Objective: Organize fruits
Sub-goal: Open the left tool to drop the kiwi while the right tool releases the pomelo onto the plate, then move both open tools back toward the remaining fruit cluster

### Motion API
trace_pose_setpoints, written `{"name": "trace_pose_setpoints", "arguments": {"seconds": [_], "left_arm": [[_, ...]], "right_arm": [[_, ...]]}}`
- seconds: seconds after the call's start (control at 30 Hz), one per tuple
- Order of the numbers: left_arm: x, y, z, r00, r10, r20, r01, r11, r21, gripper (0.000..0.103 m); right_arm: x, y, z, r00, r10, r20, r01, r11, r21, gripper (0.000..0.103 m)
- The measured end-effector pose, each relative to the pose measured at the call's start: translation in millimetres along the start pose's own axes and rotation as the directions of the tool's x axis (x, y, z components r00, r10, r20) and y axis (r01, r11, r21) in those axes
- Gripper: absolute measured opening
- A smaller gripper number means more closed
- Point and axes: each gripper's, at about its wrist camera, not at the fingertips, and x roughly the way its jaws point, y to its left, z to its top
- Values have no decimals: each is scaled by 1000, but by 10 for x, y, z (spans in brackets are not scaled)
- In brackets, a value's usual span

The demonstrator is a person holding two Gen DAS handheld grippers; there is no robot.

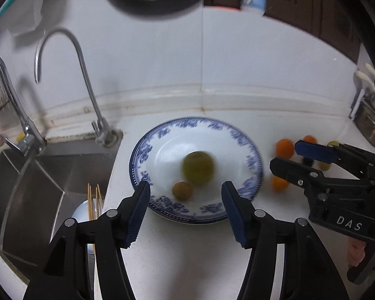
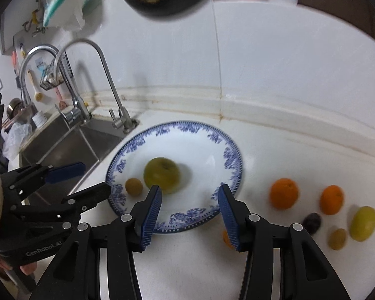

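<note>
While both tongs (image 1: 185,200) (image 2: 190,207) gape empty, round green fruit (image 2: 161,175), small tan fruit (image 2: 134,186), blue-rimmed plate (image 2: 227,155)

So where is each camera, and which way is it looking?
Left wrist view: sits on the left tool, looking forward and down at the plate by the sink; its own two fingers show, open, and the right tool at the right edge.
Right wrist view: sits on the right tool, looking forward and down at the plate from further right; its open fingers show, plus the left tool and a bit of hand.
Both share the plate, green fruit, small brown fruit, taps and oranges.
</note>
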Motion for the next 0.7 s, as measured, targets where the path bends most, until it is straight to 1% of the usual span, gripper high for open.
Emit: {"name": "trace_pose_setpoints", "arguments": {"seconds": [0.1, 0.17, 0.2, 0.23, 0.27, 0.4, 0.47, 0.63, 0.7], "left_arm": [[-207, -102, -1, 999, -13, 33, 13, 1000, 3, 65], [-319, -182, -15, 998, -26, 49, 26, 1000, 7, 66], [-354, -220, -25, 998, -31, 54, 31, 999, 11, 68], [-396, -266, -35, 998, -35, 59, 34, 999, 17, 70], [-445, -329, -53, 997, -42, 64, 41, 999, 28, 70], [-539, -550, -102, 995, -69, 70, 64, 995, 74, 75], [-563, -667, -127, 994, -89, 71, 82, 992, 96, 75], [-545, -907, -171, 989, -131, 68, 122, 984, 127, 78], [-511, -1001, -181, 984, -160, 74, 148, 978, 144, 78]], "right_arm": [[-268, -14, -30, 999, -29, 38, 29, 1000, 3, 59], [-430, -33, -70, 997, -51, 56, 51, 999, 8, 61], [-504, -50, -94, 996, -63, 64, 63, 998, 12, 66], [-571, -65, -121, 995, -75, 70, 74, 997, 14, 69], [-637, -81, -150, 993, -88, 75, 87, 996, 16, 72], [-910, -191, -289, 987, -136, 84, 134, 990, 36, 72], [-1040, -273, -369, 982, -169, 83, 165, 985, 51, 74], [-1235, -448, -515, 967, -242, 78, 236, 969, 79, 75], [-1294, -523, -565, 962, -264, 71, 257, 962, 94, 75]]}}
